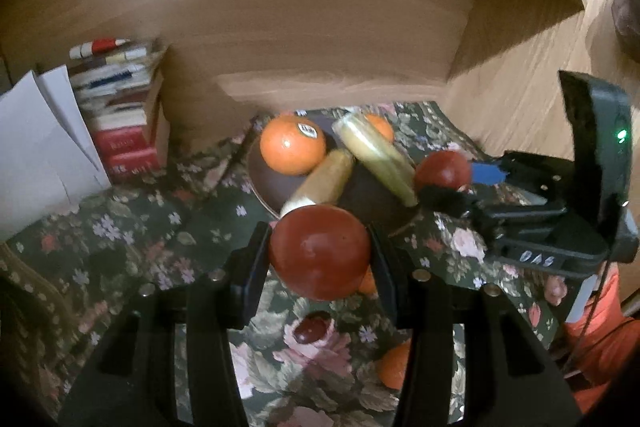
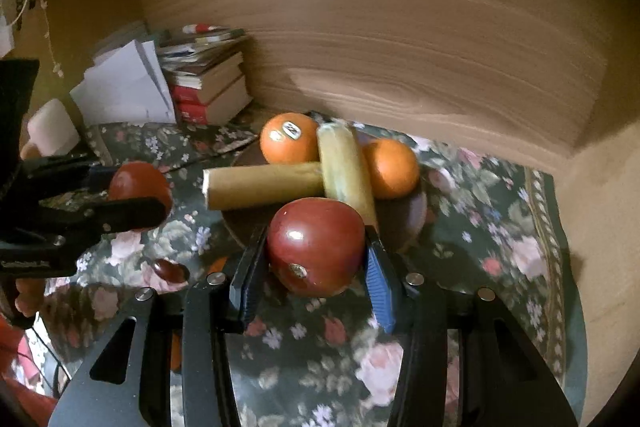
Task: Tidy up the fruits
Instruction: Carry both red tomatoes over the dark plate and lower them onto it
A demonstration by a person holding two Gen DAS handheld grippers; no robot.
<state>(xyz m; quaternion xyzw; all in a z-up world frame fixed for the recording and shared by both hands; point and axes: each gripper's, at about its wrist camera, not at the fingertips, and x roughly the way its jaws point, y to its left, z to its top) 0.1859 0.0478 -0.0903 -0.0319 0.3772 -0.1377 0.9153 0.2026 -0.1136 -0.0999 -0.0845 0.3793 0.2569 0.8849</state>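
Left gripper [image 1: 320, 259]: we clamp our black two-finger tool on a round dark-red apple [image 1: 319, 252], raised over the floral cloth just short of the bowl.
Right gripper [image 2: 316, 251]: we clamp our black tool with the blue pad on a second glossy dark-red apple [image 2: 316, 246], raised at the bowl's near rim.
Loose fruit: we see a small dark-red plum-like fruit [image 1: 311, 326] and a small orange [image 1: 394, 365] lying on the dark green floral tablecloth [image 1: 132, 227] beneath our left gripper.
Bowl: we see a dark brown round bowl [image 1: 264, 189] holding two yellow-green bananas [image 2: 347, 171] crossed over each other, a stickered orange [image 2: 289, 144] behind them and a plain orange [image 2: 390, 169] to the right.
Background: we see a stack of books [image 2: 212, 83] and white papers [image 2: 128, 87] against the wooden wall [image 2: 400, 47].
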